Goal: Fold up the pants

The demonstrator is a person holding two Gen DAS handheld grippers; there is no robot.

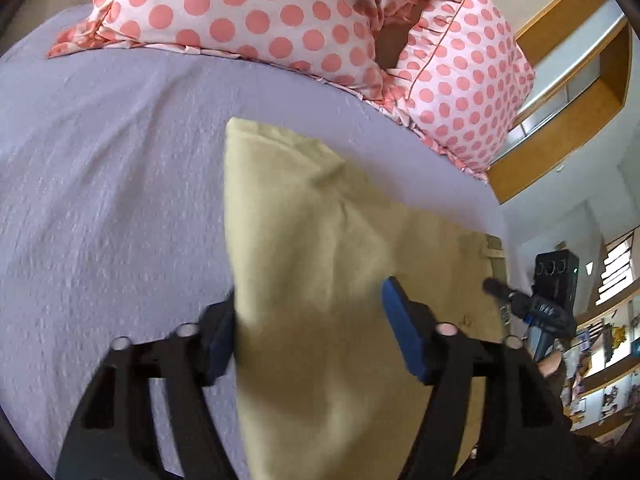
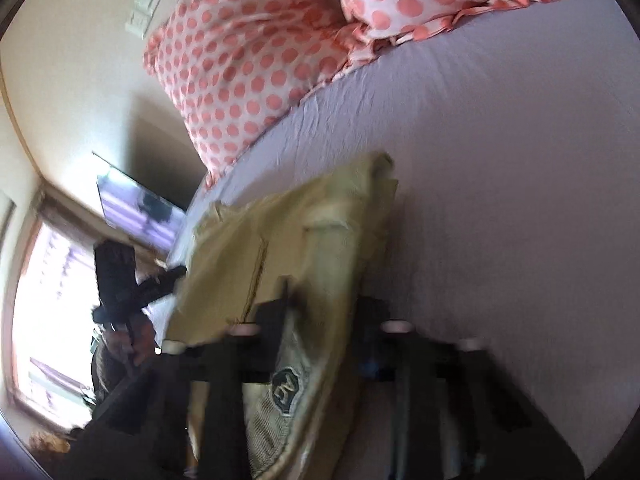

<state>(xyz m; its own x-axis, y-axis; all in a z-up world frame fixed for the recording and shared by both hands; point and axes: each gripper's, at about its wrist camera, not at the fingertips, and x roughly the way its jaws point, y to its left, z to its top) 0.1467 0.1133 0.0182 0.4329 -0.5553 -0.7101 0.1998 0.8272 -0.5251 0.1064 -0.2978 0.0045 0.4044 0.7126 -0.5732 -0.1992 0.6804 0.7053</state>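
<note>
The khaki pants [image 1: 320, 248] lie on the lilac bedsheet [image 1: 100, 180], lifted into a raised fold. My left gripper [image 1: 308, 320] has its blue-padded jaws wide apart, with the fabric edge passing between them; the left pad [image 1: 218, 344] is partly behind the cloth. In the right wrist view the pants [image 2: 288, 248] hang bunched, waistband and inner label [image 2: 286, 386] showing, between the jaws of my right gripper [image 2: 324, 320], which are close on the cloth. That view is blurred. The right gripper also shows in the left wrist view [image 1: 496, 290] at the waistband.
Two pink polka-dot pillows [image 1: 280, 16] lie at the head of the bed. A wooden shelf unit [image 1: 568, 92] stands to the right of the bed. In the right wrist view a window [image 2: 48, 312] and a wall screen [image 2: 136, 208] are at the left.
</note>
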